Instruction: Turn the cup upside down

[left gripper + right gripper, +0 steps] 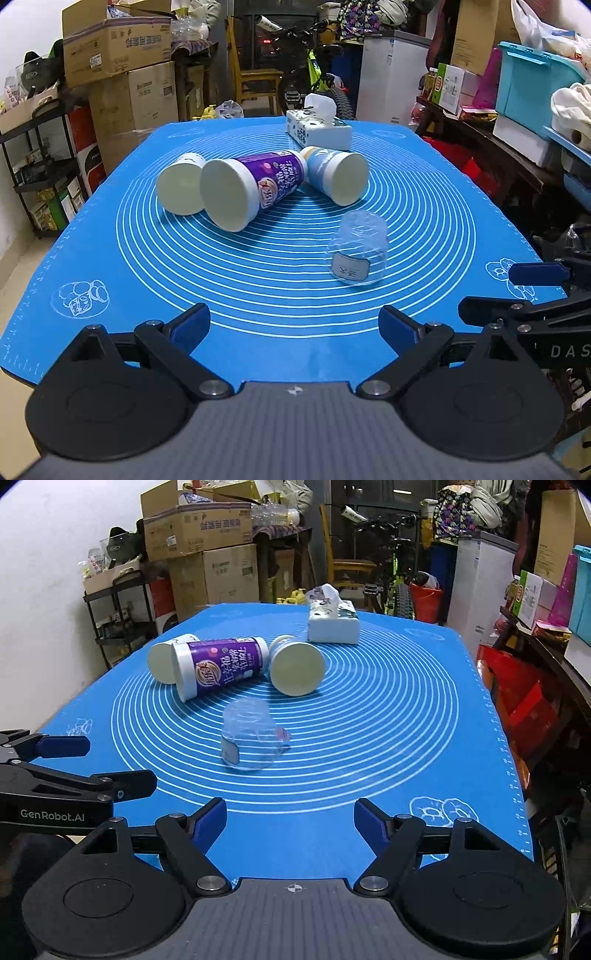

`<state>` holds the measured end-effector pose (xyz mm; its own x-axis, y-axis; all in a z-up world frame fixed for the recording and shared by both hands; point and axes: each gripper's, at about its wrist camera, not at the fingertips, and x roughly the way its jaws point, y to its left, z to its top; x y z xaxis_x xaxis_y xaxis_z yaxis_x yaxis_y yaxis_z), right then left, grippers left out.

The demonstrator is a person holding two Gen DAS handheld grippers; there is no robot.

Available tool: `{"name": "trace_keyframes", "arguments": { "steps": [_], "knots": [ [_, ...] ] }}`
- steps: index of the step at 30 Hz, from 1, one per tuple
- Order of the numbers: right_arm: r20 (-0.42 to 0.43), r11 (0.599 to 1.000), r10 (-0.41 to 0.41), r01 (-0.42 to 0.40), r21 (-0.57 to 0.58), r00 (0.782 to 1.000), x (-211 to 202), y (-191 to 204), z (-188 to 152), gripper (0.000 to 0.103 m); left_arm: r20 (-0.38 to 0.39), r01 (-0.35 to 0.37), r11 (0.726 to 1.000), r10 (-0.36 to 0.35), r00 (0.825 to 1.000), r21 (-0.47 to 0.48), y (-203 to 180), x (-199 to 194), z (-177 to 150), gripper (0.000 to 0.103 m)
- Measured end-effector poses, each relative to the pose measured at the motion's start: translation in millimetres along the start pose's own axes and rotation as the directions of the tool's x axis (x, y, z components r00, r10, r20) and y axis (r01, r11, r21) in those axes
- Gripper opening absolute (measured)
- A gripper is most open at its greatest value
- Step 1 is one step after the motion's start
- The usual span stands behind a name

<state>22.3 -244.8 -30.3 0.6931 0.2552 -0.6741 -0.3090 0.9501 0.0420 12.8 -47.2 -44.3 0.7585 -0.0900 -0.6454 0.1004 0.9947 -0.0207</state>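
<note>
**Both grippers wait at the near edge, cups lying ahead on the blue mat**

The blue mat (280, 266) carries a tissue box (319, 127) at the far end, then three paper cups on their sides: a purple cup (255, 184) in the middle, a white cup (181, 184) touching it on the left, a light-blue cup (334, 173) on the right. Nearest lies the clear plastic cup (357, 249), apart from the others, seemingly mouth down already, though its transparency makes this uncertain. The paper cups' long axes run roughly toward the cameras, with their wide flat ends facing the viewer. The left gripper (295, 325) and right gripper (290, 821) have fingers spread wide, holding nothing. To do this well, I judge it best to grip one lying cup across its body near mid-length, lift, then rotate it mouth down.
</note>
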Motion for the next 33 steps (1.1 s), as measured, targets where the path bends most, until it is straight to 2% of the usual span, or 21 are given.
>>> {"name": "trace_keyframes", "arguments": {
  "steps": [33],
  "knots": [
    [0.023,1.0,0.001,-0.002,0.016,1.0,-8,-9,-3,0.08,0.001,0.0,0.998,-0.001,1.0,0.059,-17,-2,0,0.097]
  ]
}}
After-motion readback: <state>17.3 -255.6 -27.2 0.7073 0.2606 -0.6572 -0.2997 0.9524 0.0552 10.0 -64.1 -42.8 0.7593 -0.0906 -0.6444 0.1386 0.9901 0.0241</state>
